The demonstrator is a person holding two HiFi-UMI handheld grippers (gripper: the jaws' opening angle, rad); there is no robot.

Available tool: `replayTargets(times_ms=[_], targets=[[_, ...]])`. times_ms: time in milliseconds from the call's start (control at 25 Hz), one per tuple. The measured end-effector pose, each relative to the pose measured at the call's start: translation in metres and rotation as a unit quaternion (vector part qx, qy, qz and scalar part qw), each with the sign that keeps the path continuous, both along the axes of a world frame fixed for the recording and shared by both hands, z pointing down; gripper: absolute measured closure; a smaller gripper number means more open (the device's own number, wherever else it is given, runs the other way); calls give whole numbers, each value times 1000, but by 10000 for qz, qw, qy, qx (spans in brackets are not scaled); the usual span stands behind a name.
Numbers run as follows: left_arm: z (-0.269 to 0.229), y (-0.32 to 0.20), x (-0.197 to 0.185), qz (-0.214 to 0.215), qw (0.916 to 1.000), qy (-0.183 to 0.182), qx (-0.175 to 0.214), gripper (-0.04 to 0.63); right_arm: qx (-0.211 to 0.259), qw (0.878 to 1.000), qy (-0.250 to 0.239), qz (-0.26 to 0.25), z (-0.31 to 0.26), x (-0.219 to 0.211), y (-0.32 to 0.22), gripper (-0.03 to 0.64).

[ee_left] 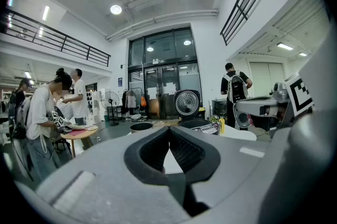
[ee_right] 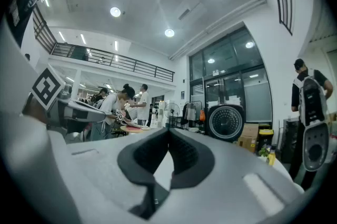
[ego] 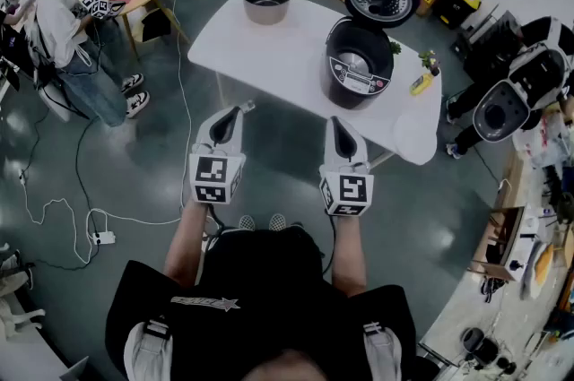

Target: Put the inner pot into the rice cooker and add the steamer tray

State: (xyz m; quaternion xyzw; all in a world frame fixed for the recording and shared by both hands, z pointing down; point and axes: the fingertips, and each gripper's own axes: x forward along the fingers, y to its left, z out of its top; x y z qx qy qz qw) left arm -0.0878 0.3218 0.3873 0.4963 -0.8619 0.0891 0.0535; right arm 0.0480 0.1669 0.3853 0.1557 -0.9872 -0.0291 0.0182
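— How do the jaws stand?
— The left gripper [ego: 243, 108] and the right gripper [ego: 335, 121] are both closed tight on nothing, short of the white counter [ego: 269, 52].
— And the pot?
— The rice cooker [ego: 359, 64] sits just beyond the right jaws, lid raised. The inner pot [ego: 266, 1] stands mouth up, farther beyond the left jaws. Grey floor [ego: 108, 173] all round.
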Motion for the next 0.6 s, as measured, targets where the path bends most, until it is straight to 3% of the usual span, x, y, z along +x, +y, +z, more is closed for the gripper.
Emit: replayTargets(times_ms=[600], targets=[[6,-32,4,-122,9999,-20,11,584,-120,9997,98,-184,13,-5,-31,612]])
